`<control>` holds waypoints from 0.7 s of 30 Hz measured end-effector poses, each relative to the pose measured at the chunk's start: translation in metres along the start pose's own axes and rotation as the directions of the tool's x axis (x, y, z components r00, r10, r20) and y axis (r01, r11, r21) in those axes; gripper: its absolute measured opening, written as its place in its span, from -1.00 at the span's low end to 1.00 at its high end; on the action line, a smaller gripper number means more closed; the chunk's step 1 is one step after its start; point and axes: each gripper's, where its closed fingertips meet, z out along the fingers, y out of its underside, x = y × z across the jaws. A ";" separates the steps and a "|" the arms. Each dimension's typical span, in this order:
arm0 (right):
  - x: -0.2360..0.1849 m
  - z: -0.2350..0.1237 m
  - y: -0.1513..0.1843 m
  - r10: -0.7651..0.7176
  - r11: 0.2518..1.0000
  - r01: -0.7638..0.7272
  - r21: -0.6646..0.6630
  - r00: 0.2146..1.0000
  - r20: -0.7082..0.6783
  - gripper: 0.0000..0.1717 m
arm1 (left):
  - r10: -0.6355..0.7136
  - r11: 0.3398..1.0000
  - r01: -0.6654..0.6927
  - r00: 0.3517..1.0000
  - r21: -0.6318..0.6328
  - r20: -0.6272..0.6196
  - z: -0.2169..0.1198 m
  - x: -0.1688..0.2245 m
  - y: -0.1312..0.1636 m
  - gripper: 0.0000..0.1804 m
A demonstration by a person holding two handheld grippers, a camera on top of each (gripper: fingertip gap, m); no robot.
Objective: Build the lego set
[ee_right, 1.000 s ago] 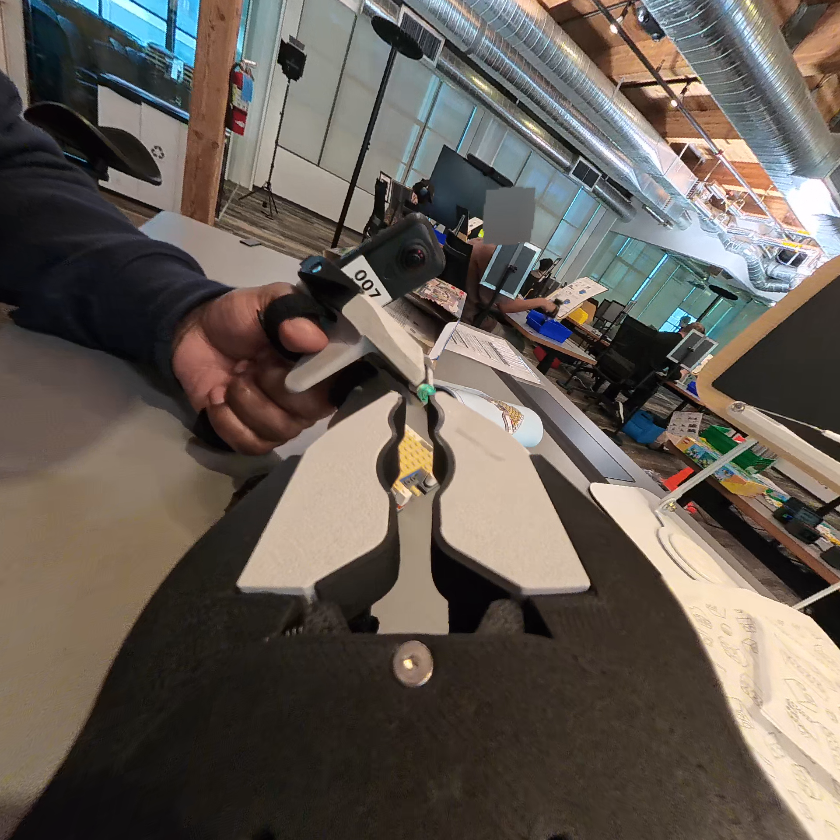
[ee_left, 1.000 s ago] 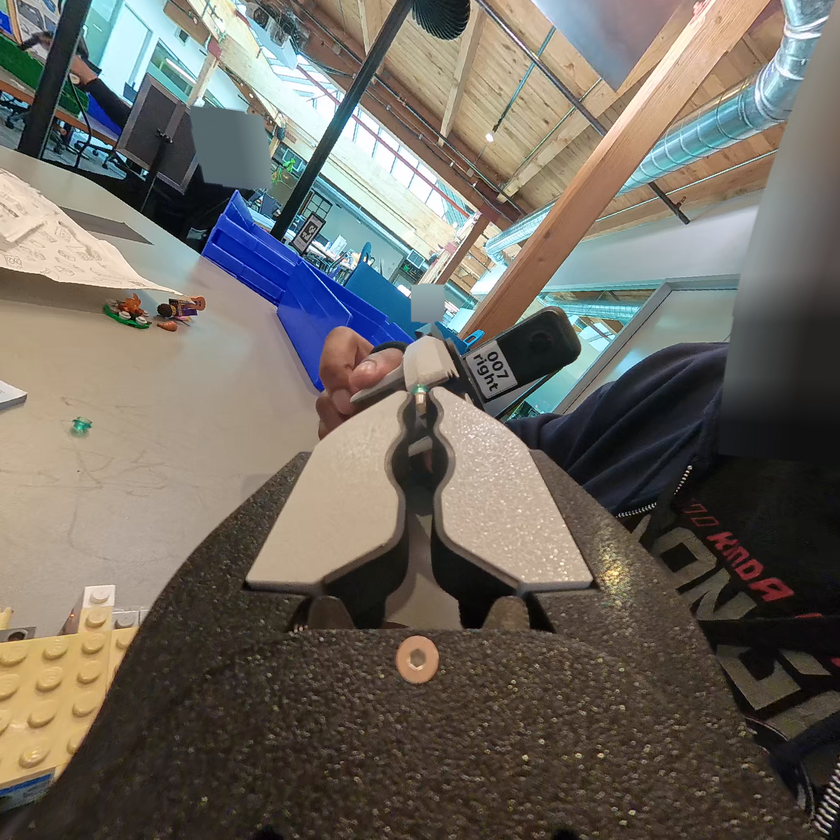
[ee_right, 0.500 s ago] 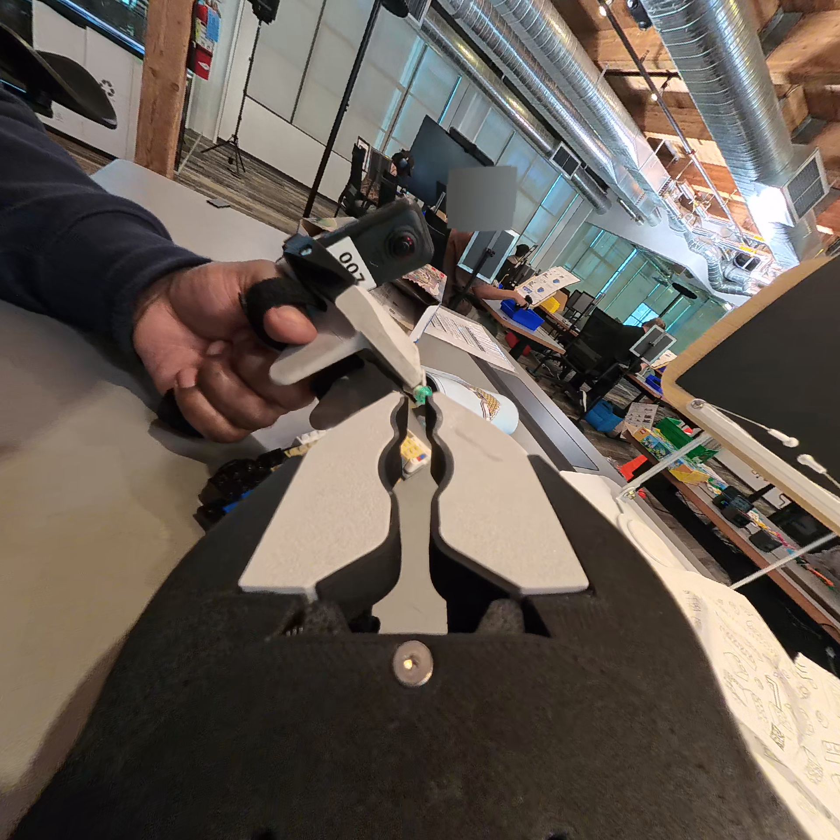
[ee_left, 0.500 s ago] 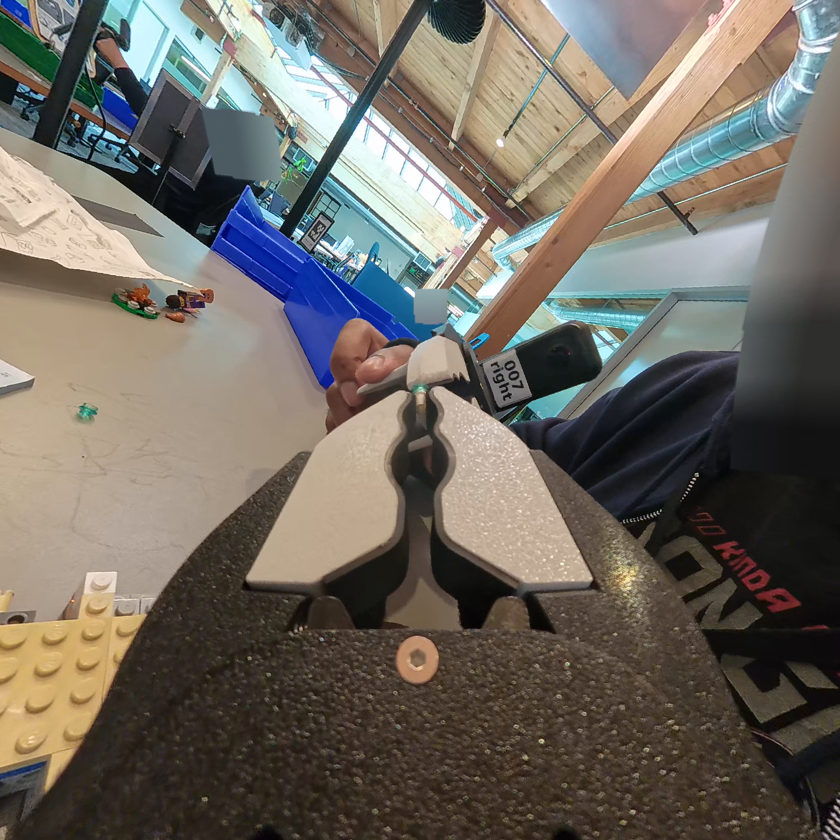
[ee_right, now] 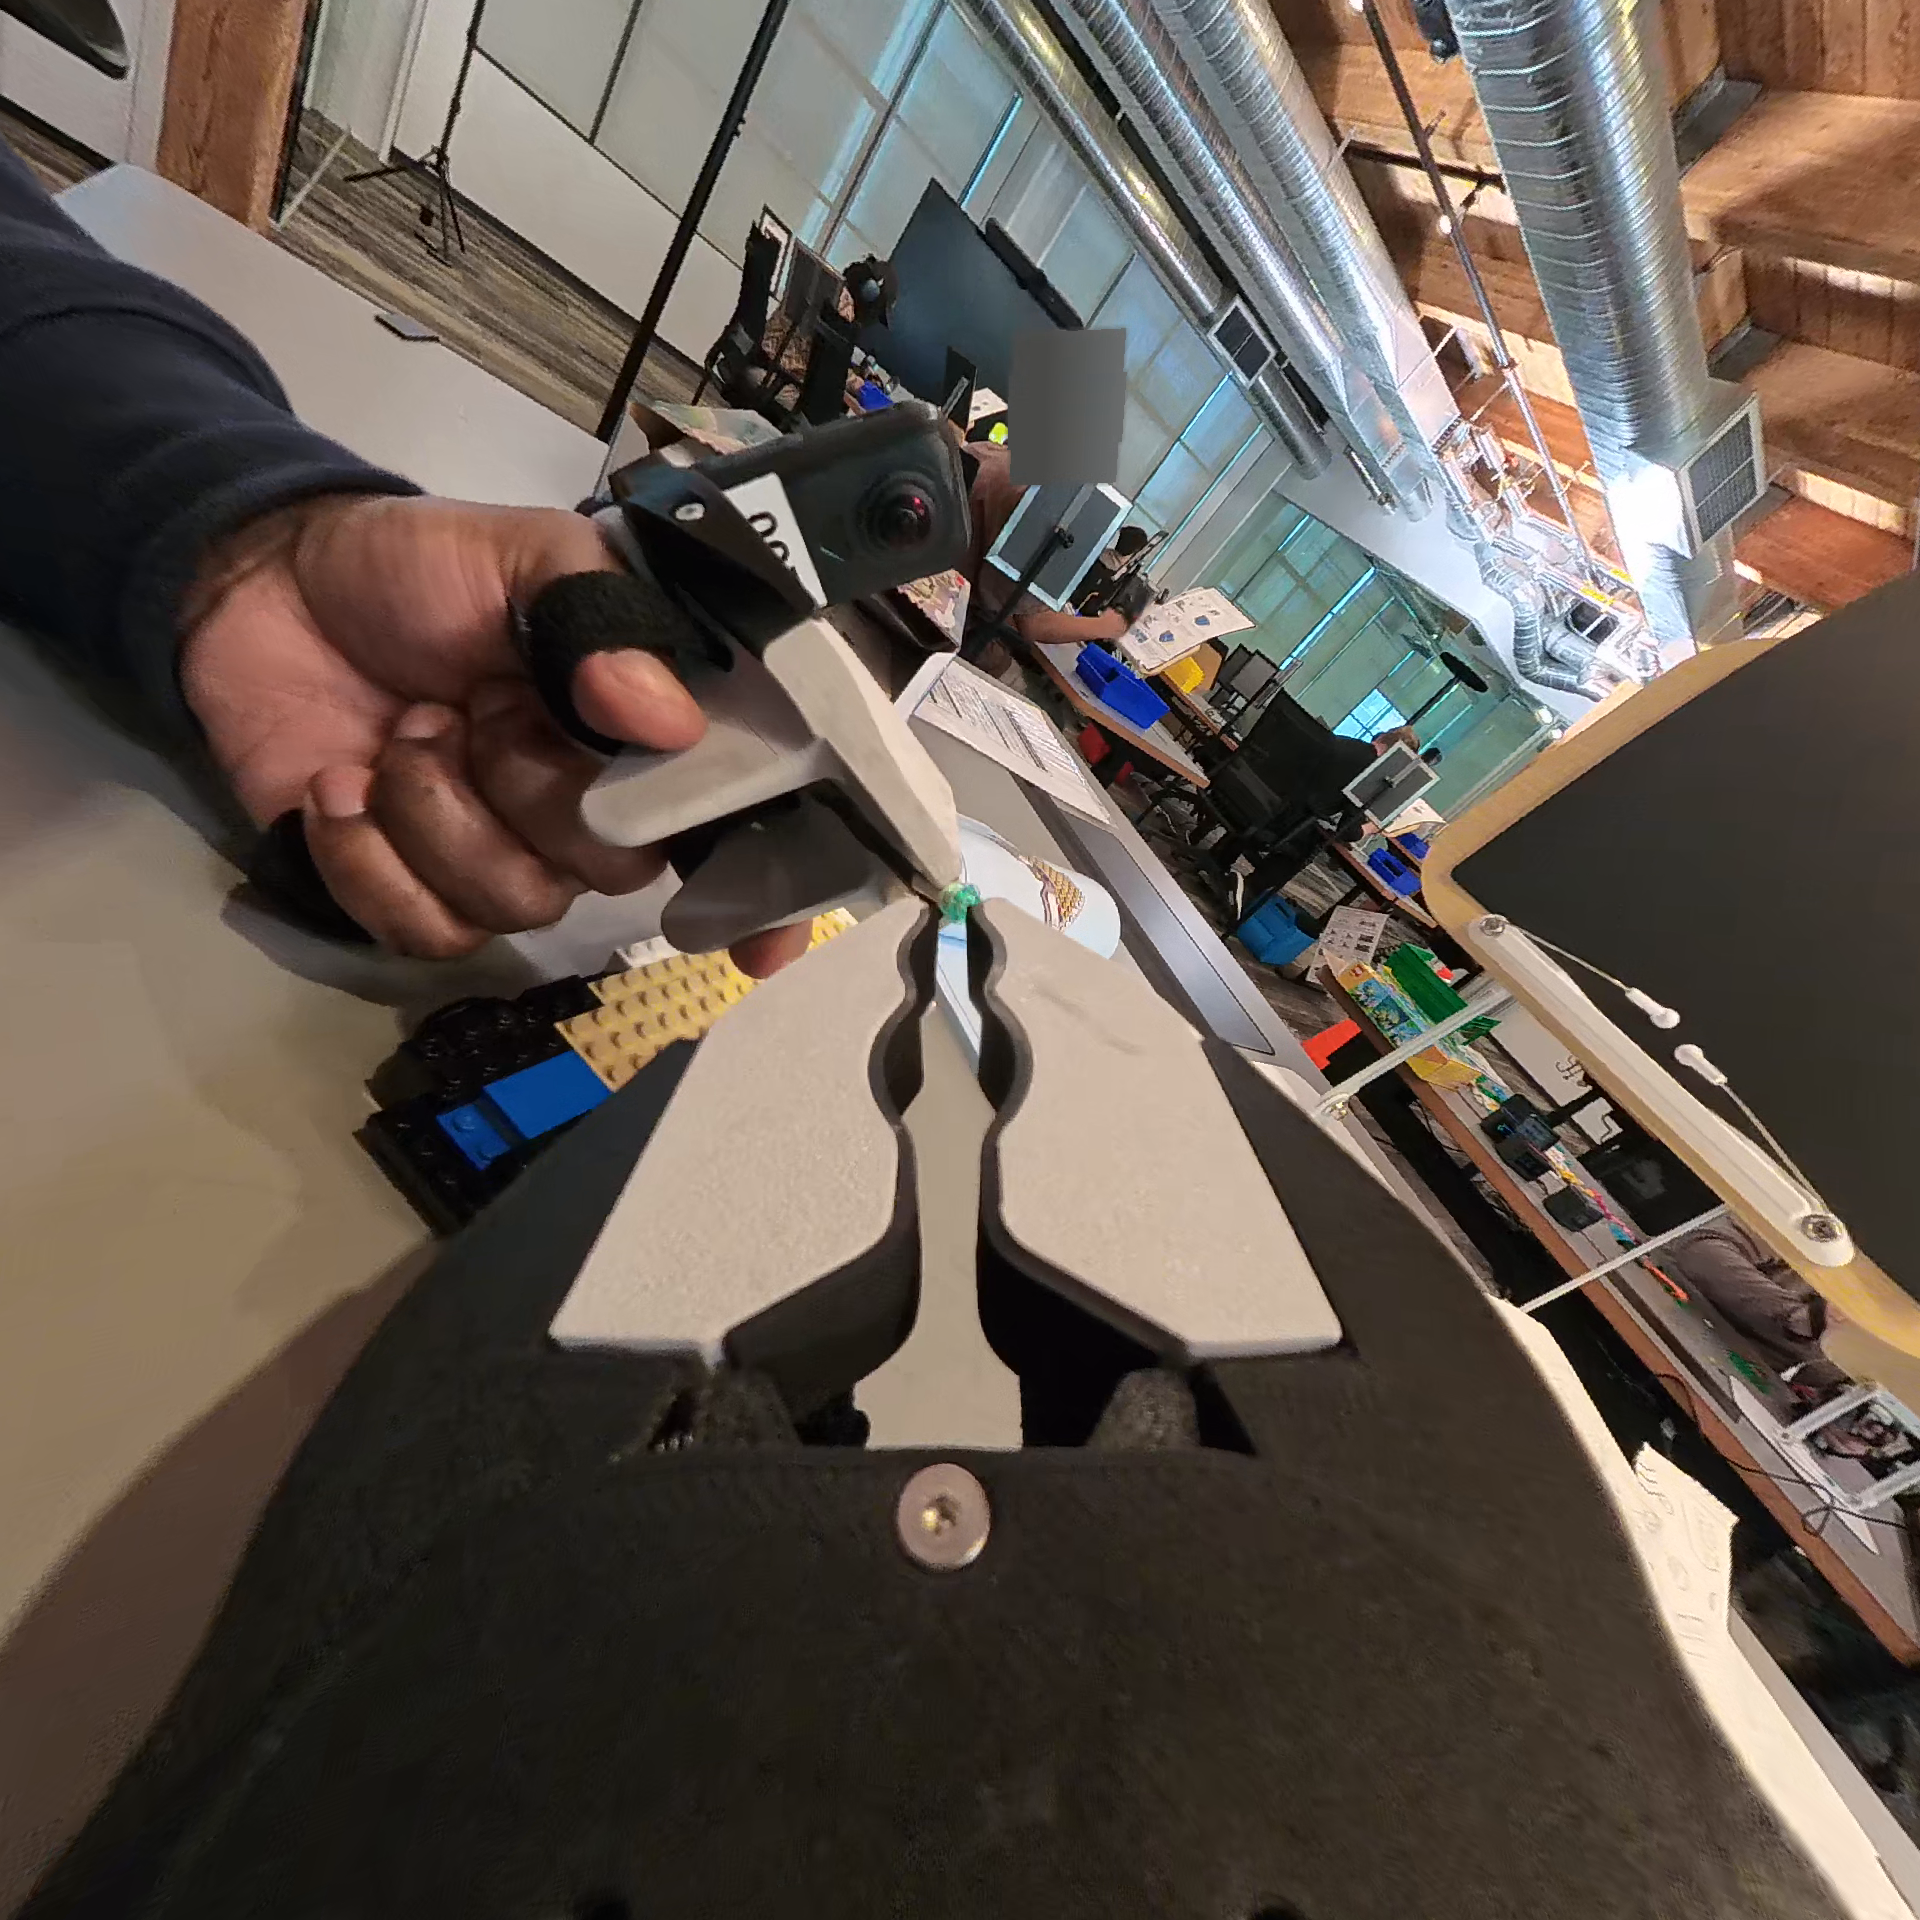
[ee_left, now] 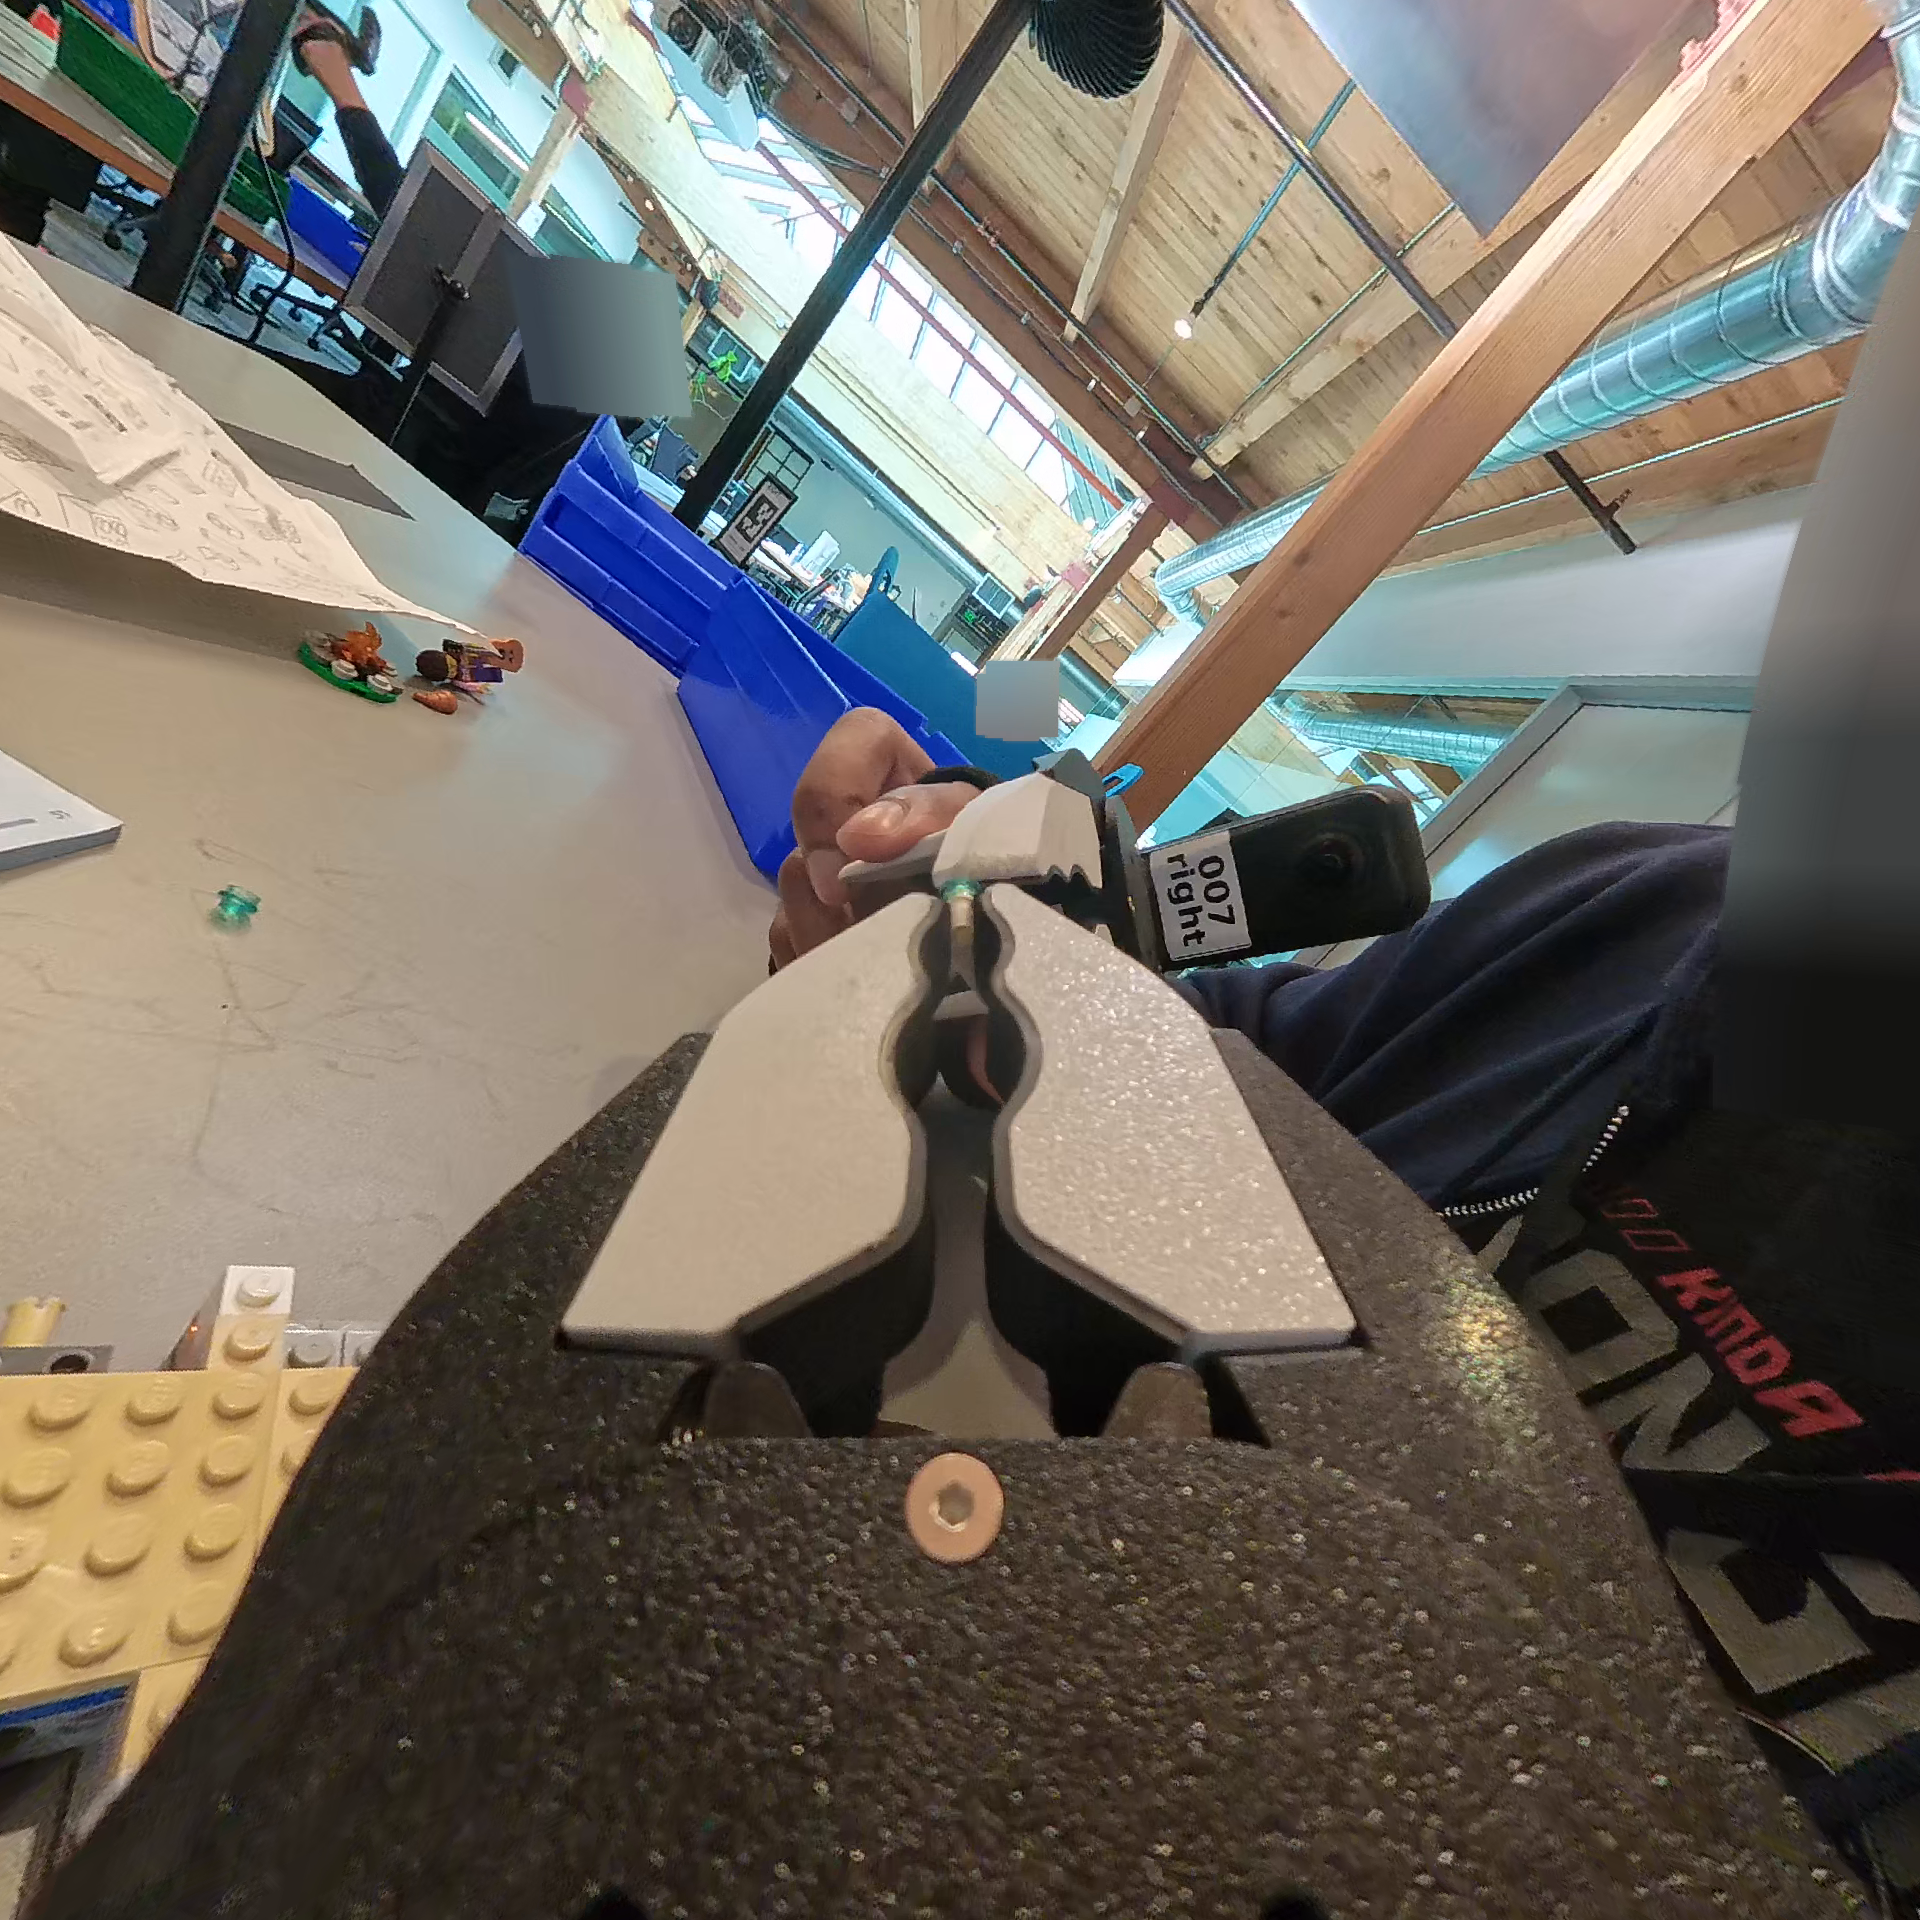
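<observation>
Clearly, the left hand-held gripper [ee_left: 958, 916] is nearly closed on a thin cream peg with a translucent green stud [ee_left: 957, 890]; the right hand-held gripper [ee_right: 957, 906] tips pinch that green stud [ee_right: 957, 900].

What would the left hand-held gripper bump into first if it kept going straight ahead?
Probably the right hand-held gripper: its grey fingertips meet the left hand-held gripper tip to tip, around a tiny green-and-cream piece.
</observation>
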 end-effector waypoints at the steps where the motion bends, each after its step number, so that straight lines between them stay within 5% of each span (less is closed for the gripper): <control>1: 0.000 0.000 0.000 -0.006 1.000 0.006 -0.002 1.000 0.000 -0.95 | 0.000 1.000 0.000 1.000 -0.002 0.003 0.000 0.000 0.000 -0.96; 8: -0.003 0.000 0.002 -0.037 0.999 0.037 -0.015 0.999 0.030 -0.86 | -0.013 1.000 0.013 1.000 0.007 0.013 0.000 -0.002 -0.001 -0.95; 15: 0.004 0.007 -0.006 -0.061 0.998 0.061 -0.004 0.995 -0.078 -0.63 | -0.220 0.941 0.247 0.966 0.230 -0.136 -0.006 0.003 -0.025 -0.95; 21: 0.009 0.013 -0.011 -0.060 0.998 0.058 -0.016 0.987 -0.152 -0.66 | -0.289 0.906 0.335 0.936 0.257 -0.202 -0.002 0.008 -0.023 -0.95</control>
